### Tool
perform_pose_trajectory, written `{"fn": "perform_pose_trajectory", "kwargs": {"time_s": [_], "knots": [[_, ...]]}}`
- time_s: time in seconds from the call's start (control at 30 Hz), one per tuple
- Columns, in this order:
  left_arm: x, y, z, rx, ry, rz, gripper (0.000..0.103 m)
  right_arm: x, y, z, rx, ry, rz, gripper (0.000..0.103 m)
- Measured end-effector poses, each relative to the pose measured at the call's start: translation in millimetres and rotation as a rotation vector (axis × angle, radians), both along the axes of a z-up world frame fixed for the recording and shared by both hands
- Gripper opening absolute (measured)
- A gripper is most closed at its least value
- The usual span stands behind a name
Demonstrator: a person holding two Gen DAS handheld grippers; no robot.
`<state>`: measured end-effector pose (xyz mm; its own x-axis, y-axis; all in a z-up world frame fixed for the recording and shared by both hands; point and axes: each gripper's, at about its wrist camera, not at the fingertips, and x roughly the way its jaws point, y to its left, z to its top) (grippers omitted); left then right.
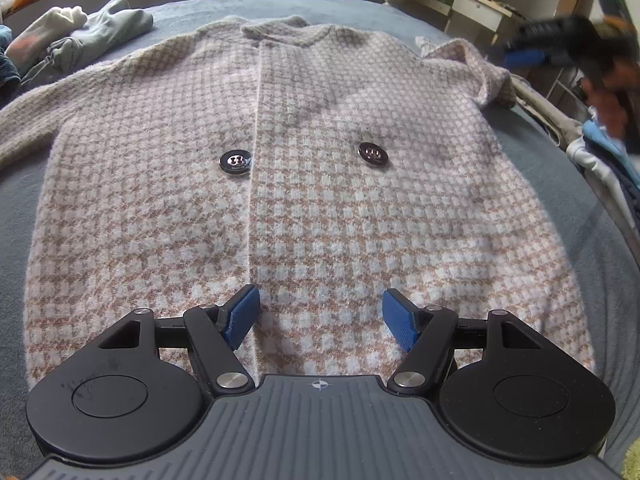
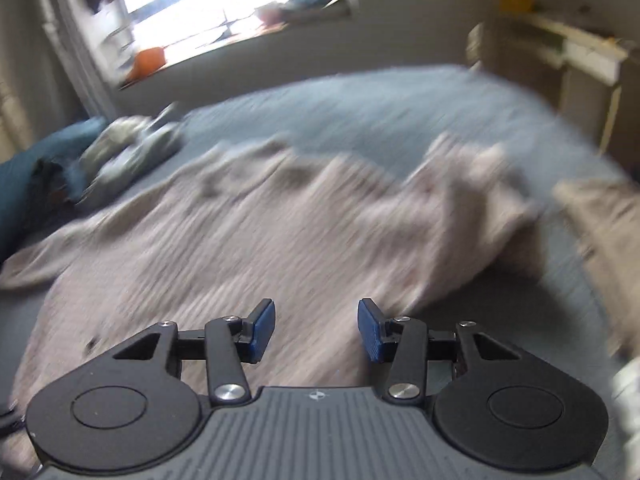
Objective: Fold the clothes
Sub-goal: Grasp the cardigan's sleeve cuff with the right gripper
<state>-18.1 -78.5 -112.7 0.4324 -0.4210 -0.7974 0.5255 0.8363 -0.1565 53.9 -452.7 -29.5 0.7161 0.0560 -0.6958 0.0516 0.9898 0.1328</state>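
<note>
Step in hand: laying out and readying the checked coat (image 1: 320, 168) for its first fold. It lies face up and buttoned on the grey bed (image 1: 560, 216), collar at 12 o'clock, hem at 6 o'clock under my left gripper (image 1: 320, 316).

Left fingers (image 1: 242, 316): partly open, straddling the front placket near the hem. Nothing between them; pads clear of the fabric as far as I can tell.

Right gripper (image 2: 316, 330): view heavily blurred. Fingers partly open, empty, above the coat's right side.

Sleeve (image 1: 472, 68) at 2 o'clock lies bunched by the shoulder; the other sleeve runs out toward 9 o'clock.

Next, my judgement: right takes the bunched sleeve and folds it inward across the body. Needs a pinch on the cuff, not the shoulder.
</note>
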Motion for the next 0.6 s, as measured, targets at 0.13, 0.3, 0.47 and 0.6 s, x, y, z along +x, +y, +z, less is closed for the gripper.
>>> {"fn": "perform_pose_trajectory", "kwargs": {"time_s": [0.13,0.3,0.47,0.6], "knots": [[3,1,-2,-0.006,0.011,-0.005,0.069,61,-20,14,-0.139,-0.024,-0.066,0.055],[8,5,-6,-0.014,0.033,0.001,0.071,138,-21,-6,-0.201,0.06,-0.077,0.055],[11,5,-7,-0.028,0.055,0.0,0.073,181,-8,-43,-0.363,0.171,-0.026,0.055],[12,5,-8,-0.03,0.06,-0.011,0.075,206,-5,-60,-0.435,0.232,-0.039,0.055]]}}
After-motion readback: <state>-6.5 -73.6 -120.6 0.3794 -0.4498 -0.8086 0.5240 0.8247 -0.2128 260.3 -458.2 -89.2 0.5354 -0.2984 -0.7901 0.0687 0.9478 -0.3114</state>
